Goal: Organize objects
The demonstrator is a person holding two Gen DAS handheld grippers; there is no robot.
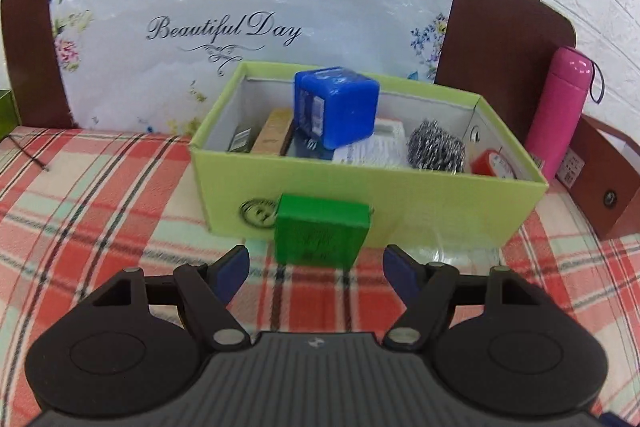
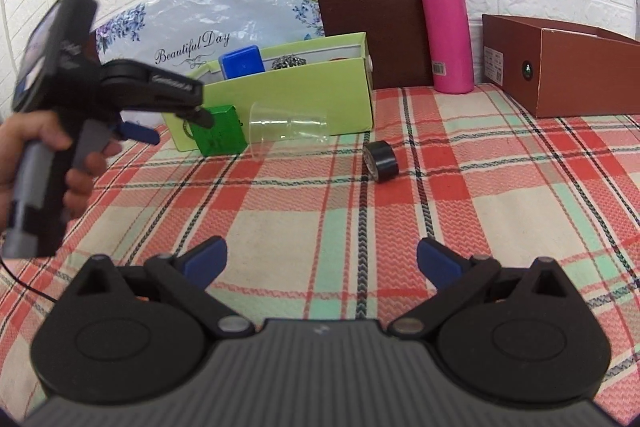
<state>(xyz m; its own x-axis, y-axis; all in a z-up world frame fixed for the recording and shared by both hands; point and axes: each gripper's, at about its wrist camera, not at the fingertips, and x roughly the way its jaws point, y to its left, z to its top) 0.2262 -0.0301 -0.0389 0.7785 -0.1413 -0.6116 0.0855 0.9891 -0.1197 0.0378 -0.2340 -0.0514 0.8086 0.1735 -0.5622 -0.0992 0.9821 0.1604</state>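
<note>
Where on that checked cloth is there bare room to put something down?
Bare cloth lies between the right gripper and the black tape roll, and right of it toward the brown box. It is crowded by the green box: green block, clear cup.

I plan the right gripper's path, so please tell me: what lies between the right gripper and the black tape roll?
Only bare plaid cloth lies between the right gripper and the black tape roll, as the right wrist view shows.
</note>
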